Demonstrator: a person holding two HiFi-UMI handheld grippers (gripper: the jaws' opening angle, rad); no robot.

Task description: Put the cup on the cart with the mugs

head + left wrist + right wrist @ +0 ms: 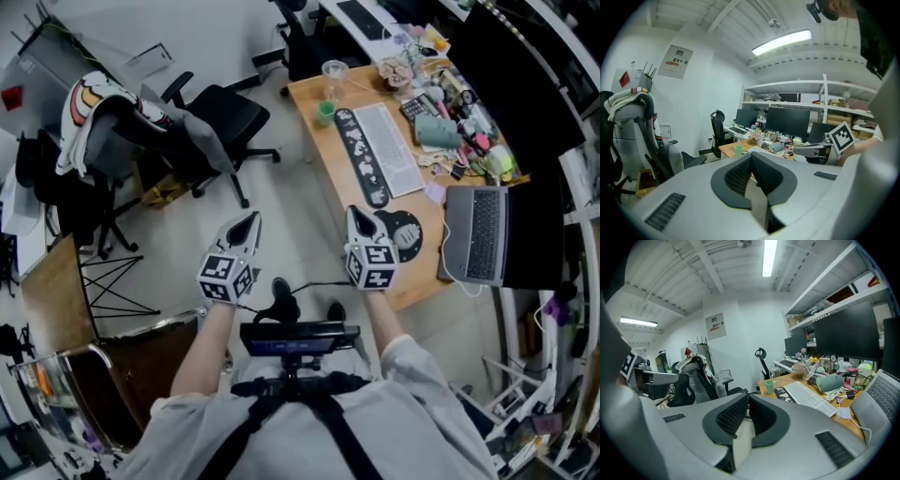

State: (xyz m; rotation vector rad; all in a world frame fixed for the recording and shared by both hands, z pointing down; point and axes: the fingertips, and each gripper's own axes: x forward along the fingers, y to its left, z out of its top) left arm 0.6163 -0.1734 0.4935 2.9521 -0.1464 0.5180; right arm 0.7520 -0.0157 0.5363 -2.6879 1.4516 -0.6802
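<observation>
Items on view, office floor and desk:

1. Left gripper (249, 221). Held out in front of the person over open floor, pointing slightly downward. Jaws were closed together, pads meeting, nothing between them.

2. Right gripper (357, 216). Held level with the left one and near it, just beside the desk's near edge. Jaws were likewise closed together and empty.

3. Green cup (324, 112). Stood upright on the desk (314, 91), near its far left corner, just beside the far end of the pad. It was well apart from both grippers and untouched.

4. Glass (335, 74). Clear, upright, just beyond the green cup on the same corner.

5. Pad (363, 157). Long, black, patterned, lying along the left side of the keyboard (395, 146).

6. Laptop (477, 235). Open, at the desk's near end, right of the right gripper.

7. Monitor (521, 86). Dark, along the desk's right side, with a jumble of small items between it and the keyboard; these were too small to list singly.

8. Office chair (228, 114). Black, on the floor left of the desk.

9. Second chair (101, 124). Further left, draped with pale clothing.

10. Person. Only forearms, pale sleeves and black chest straps showed, at the bottom of the head view.
</observation>
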